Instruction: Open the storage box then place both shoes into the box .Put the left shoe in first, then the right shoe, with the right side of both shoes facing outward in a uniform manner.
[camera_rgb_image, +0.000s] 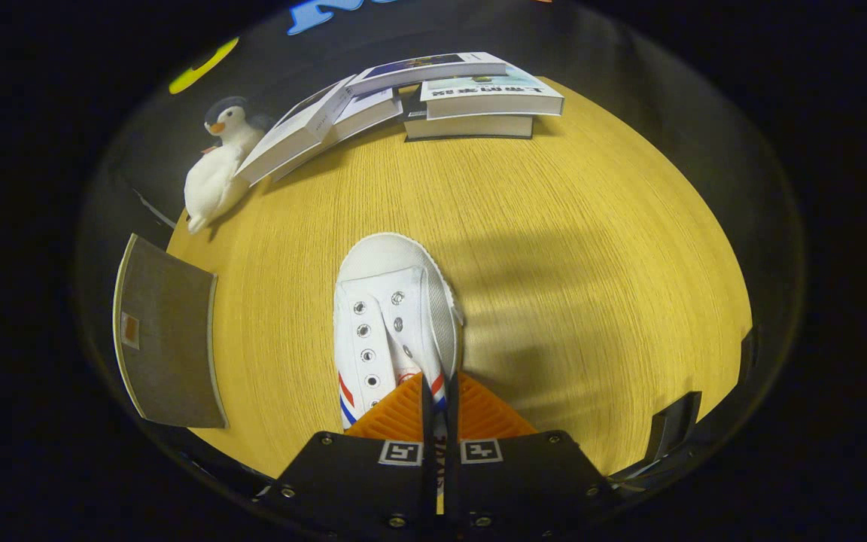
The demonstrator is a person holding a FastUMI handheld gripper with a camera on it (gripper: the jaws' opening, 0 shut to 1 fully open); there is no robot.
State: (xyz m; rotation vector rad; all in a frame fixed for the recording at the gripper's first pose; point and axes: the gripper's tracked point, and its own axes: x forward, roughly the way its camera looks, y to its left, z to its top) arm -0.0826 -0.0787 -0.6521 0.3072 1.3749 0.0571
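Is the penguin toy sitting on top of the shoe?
No, the penguin toy lies far beyond the shoe, beside the leaning books, while the gripper pinches the shoe's side wall.

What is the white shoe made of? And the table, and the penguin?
The white shoe looks like woven canvas with metal lace holes and a smoother, probably rubber toe. The tongs are shut on the shoe's side wall. The table shows fine wood grain, though it may be printed laminate. The penguin looks like soft plush; its surface seems fuzzy.

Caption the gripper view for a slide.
Gripper shut on white shoe above wooden table.
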